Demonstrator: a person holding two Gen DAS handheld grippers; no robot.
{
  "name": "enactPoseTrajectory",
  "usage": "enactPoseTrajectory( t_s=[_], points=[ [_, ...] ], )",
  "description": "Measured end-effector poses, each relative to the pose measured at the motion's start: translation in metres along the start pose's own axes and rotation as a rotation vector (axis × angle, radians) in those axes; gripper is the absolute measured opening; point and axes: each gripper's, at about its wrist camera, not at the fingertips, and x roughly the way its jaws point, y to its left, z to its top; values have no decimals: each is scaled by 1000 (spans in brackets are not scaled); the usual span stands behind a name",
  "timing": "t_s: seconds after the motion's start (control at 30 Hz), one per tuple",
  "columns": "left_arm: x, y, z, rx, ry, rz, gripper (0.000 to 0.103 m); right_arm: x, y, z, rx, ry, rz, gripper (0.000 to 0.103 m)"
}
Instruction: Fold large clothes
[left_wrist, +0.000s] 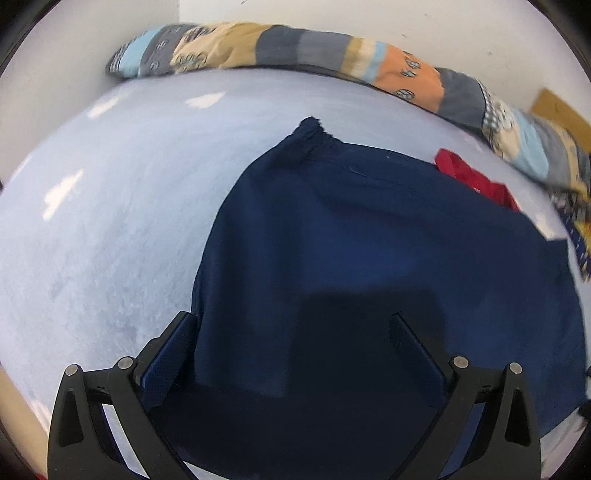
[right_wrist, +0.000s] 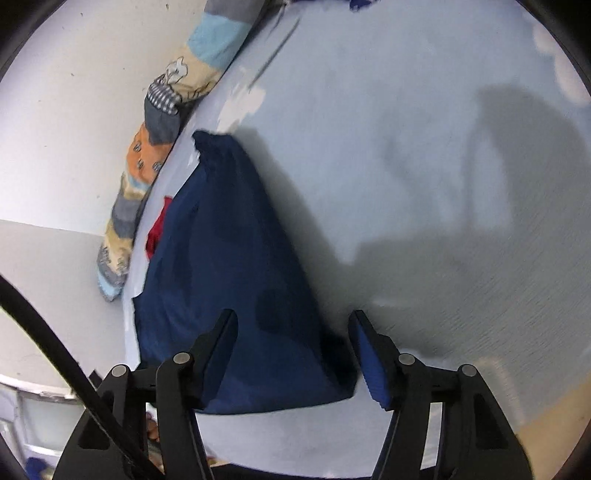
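The navy garment (left_wrist: 369, 240) lies flat on the pale blue surface (left_wrist: 110, 221), partly folded, its gathered end pointing toward the patchwork bolster (left_wrist: 295, 48) along the wall. A red cloth (left_wrist: 476, 181) shows from beneath the garment's edge on the bolster side.

Gripper state: the left hand-held gripper (left_wrist: 293, 332) hangs over the garment's near part with jaws wide apart and nothing gripped. The right hand-held gripper (right_wrist: 291, 328) is partly open, its jaws straddling the near corner of the garment; the pads do not appear to press the fabric.

Risks: if the right gripper closes where it stands, it may pinch only the top layer, and the fold would separate on lifting. A grab set too deep could drag the whole garment across the surface and disturb the red cloth beneath. Uneven lifting between the two grippers would probably skew the fold line.

View differences: the left wrist view shows the garment's full breadth and the bolster's whole run. The right wrist view alone shows the garment's near corner, the open surface beyond the garment, and a black cable (right_wrist: 55, 339) crossing the frame.
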Motion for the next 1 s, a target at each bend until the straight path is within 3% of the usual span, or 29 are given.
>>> enactPoseTrajectory(
  t_s=[0.1,0.23,0.37,0.43,0.53,0.67,0.73,0.77,0.8,0.87,1.0],
  points=[
    [0,1,-1,3,2,-11,103,0,-1,-7,-9,12,-8,68],
    [5,9,-1,1,17,-5,103,2,-18,-35,99,59,92,65],
    [9,4,0,4,21,20,103,15,-10,-56,117,-33,118,60],
    [10,4,-1,-1,22,28,103,21,0,-46,126,-103,176,60],
    [12,3,-2,6,24,38,103,37,9,-20,124,-170,171,59],
    [15,2,-5,35,28,47,103,63,6,18,148,-141,294,60],
    [16,5,-5,36,32,47,103,67,6,34,105,-71,331,60],
    [17,6,-5,31,35,44,103,69,5,39,97,-36,336,56],
    [18,7,-5,26,39,41,103,69,2,40,105,-27,326,41],
    [19,9,-3,11,46,37,103,68,2,38,90,-31,266,23],
    [18,11,-1,-9,46,30,103,56,19,32,54,-74,254,13]
  ],
)
